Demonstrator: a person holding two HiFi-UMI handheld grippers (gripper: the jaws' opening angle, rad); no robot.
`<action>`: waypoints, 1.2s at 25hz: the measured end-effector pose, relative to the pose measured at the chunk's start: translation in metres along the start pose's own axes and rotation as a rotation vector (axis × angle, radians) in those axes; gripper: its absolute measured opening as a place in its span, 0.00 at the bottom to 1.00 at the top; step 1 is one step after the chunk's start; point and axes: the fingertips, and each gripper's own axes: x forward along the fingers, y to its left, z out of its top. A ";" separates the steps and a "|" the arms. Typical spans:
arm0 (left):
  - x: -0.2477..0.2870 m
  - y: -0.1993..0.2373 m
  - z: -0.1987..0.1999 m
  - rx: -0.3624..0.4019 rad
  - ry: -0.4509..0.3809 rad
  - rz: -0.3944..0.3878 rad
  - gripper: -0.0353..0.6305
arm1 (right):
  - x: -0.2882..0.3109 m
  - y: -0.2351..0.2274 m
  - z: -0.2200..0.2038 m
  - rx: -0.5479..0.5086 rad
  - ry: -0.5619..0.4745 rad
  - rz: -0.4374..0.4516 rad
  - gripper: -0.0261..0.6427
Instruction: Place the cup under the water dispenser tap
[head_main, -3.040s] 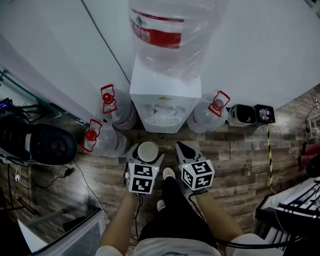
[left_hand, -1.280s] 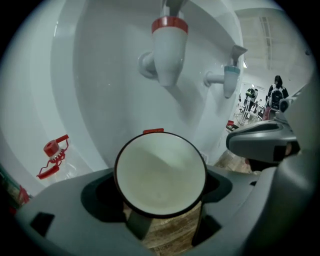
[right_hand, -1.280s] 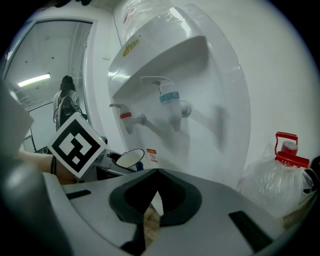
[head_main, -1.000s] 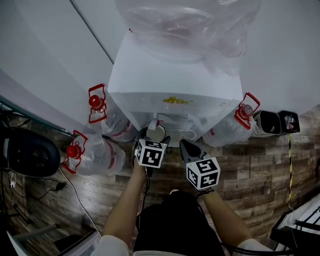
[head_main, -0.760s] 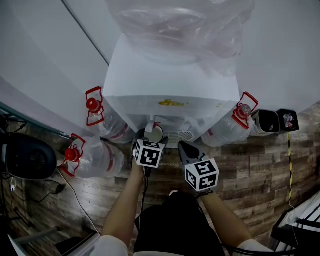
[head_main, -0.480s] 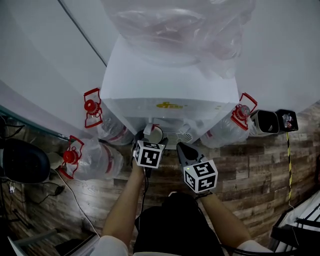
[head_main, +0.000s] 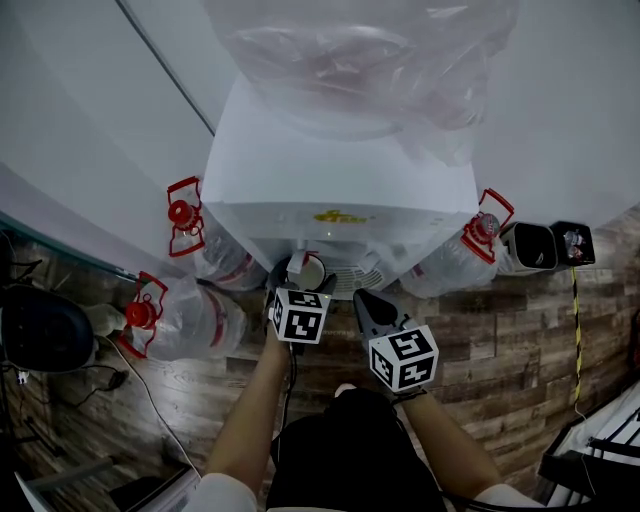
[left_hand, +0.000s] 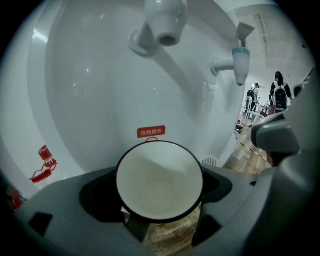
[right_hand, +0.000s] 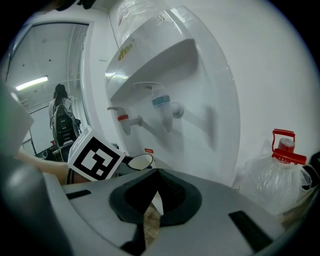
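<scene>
My left gripper (head_main: 303, 281) is shut on a white cup with a dark rim (left_hand: 159, 181), (head_main: 306, 270), (right_hand: 140, 161), held upright in the recess of the white water dispenser (head_main: 340, 190). In the left gripper view the nearer tap (left_hand: 164, 21) hangs right above the cup; a blue-tipped tap (left_hand: 240, 54) is further right. The cup looks empty inside. In the right gripper view the red-marked tap (right_hand: 123, 120) and the blue-marked tap (right_hand: 162, 104) stick out from the dispenser front. My right gripper (head_main: 370, 306) is shut with nothing in it, just right of the cup.
A large clear bottle (head_main: 365, 60) sits on the dispenser. Water jugs with red caps lie on the wooden floor at left (head_main: 190, 310) and right (head_main: 455, 255). A black chair (head_main: 35, 330) stands far left. People stand far off (left_hand: 278, 92).
Since three seconds ago the person came close to the dispenser and the left gripper carried the cup into the recess under the taps. Over the last second little has moved.
</scene>
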 end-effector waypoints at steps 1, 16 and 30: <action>-0.001 0.000 0.002 -0.006 -0.008 0.005 0.73 | -0.001 0.001 0.000 0.002 0.003 0.001 0.07; -0.023 0.002 0.017 0.009 -0.036 0.051 0.74 | -0.021 0.010 0.015 0.031 0.042 0.012 0.07; -0.091 -0.017 0.027 -0.019 -0.016 0.036 0.74 | -0.076 0.027 0.041 0.054 0.065 -0.020 0.07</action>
